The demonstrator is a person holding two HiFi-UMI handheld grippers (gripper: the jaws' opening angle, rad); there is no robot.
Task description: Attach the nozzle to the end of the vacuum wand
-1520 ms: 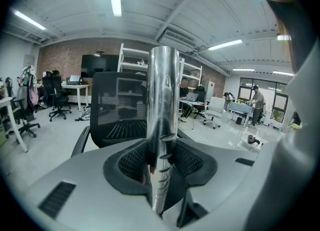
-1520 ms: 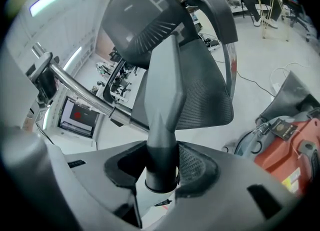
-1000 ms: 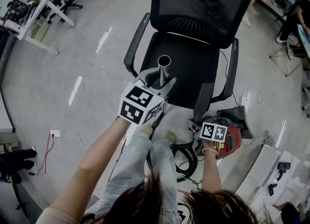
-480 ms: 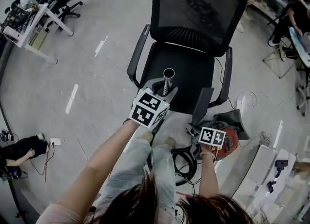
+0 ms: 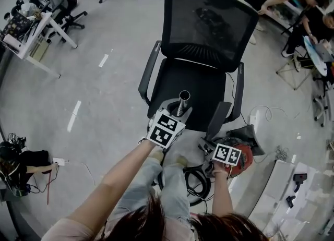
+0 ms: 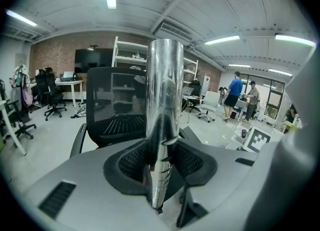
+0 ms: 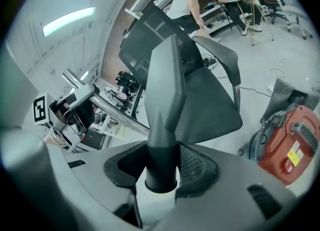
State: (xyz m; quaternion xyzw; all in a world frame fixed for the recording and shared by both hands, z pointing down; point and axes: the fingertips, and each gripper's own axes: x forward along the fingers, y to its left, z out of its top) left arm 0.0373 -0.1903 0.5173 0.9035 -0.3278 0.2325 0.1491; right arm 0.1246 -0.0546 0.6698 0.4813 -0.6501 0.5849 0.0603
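Left gripper (image 6: 160, 167) jaws clamped on the chrome wand (image 6: 164, 95). Right gripper (image 7: 161, 167) jaws closed round the grey nozzle (image 7: 165, 100). Wand and nozzle are apart.

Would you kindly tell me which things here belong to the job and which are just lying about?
Job:
vacuum wand, in the left hand-held gripper
nozzle, in the right hand-held gripper

Lying about:
office chair
red vacuum cleaner

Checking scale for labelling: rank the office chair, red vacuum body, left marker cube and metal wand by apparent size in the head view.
1. Office chair, by far largest.
2. Left marker cube and red vacuum body: look alike, vacuum partly hidden, so unranked.
3. Metal wand, smallest showing.
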